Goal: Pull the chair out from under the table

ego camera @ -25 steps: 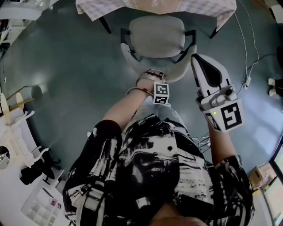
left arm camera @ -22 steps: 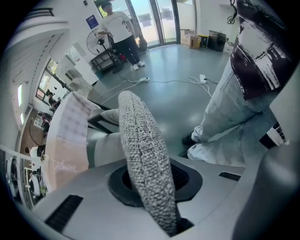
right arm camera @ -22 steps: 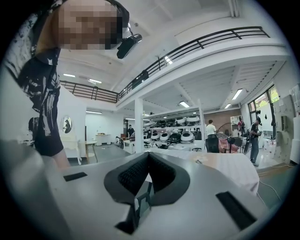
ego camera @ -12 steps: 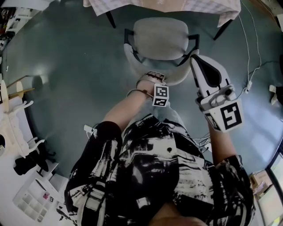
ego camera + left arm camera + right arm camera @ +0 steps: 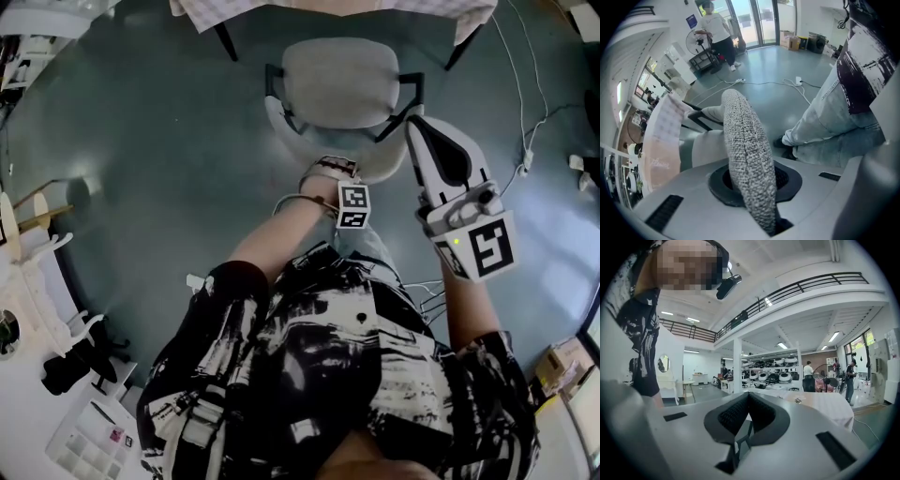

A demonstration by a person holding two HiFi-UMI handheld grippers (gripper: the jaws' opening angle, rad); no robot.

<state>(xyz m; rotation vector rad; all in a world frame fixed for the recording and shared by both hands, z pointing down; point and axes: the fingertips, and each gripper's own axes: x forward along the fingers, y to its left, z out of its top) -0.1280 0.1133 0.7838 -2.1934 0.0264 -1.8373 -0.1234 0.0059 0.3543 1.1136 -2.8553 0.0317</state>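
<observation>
Two grippers are in play, but only one is on the chair (image 5: 337,82). At the left, the left gripper (image 5: 337,178) points steeply down and is clenched over the top edge of the backrest (image 5: 745,154); its own view shows the woven grey edge running straight up between the jaws, gripped on both faces. That edge is the relation the pull depends on. In the head view its long axis runs left to right in a shallow curve, and the gripper straddles it from above at about its middle, so a pull toward the near side would load the backrest squarely rather than twist it. The chair faces the far side. Its seat points toward the table (image 5: 281,11), whose checked cloth hangs along the far edge of the head view, and its backrest is the near part, just beyond the person's legs. The seat already lies mostly in the open on the grey floor (image 5: 141,141), with only its far rim close to the cloth, so the job looks well along. To the right, the right gripper (image 5: 749,408) is held level with its jaws closed together on nothing, looking out over the table. In the head view it hangs near the right end of the backrest, and whether it touches the chair cannot be told. The left hand is plainly the nearer one.
</observation>
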